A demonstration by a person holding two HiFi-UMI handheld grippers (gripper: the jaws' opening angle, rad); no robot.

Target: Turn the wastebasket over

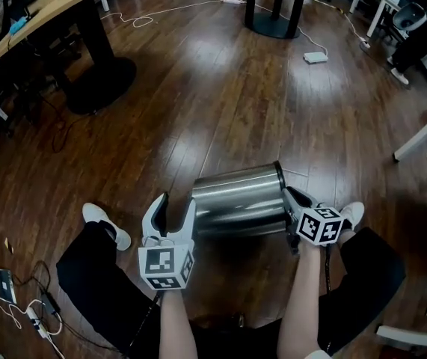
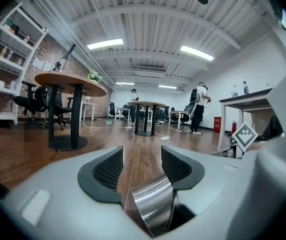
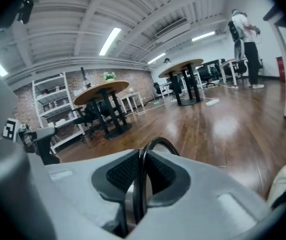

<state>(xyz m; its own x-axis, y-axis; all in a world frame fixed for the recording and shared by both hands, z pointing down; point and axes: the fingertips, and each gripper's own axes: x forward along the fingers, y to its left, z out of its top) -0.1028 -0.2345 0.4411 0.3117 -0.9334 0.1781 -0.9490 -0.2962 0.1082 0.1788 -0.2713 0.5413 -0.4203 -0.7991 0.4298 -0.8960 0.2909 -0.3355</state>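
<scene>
A shiny steel wastebasket [image 1: 239, 200] lies on its side on the wood floor, between the person's feet. My right gripper [image 1: 288, 197] is at its right end, shut on the thin black rim [image 3: 160, 143], which stands edge-on between the pads of that gripper [image 3: 144, 159]. My left gripper [image 1: 173, 208] is at the left end with its jaws apart. In the left gripper view a strip of the steel wall [image 2: 153, 204] shows low between the jaws of the left gripper [image 2: 141, 156], close to the right one, with bare floor beside it.
A round-based table [image 1: 101, 81] stands at the far left and another [image 1: 273, 21] at the back. A white power box [image 1: 315, 57] and cables lie on the floor. The person's shoes [image 1: 105, 223] [image 1: 351, 214] flank the wastebasket. A white table leg [image 1: 422, 137] is at the right.
</scene>
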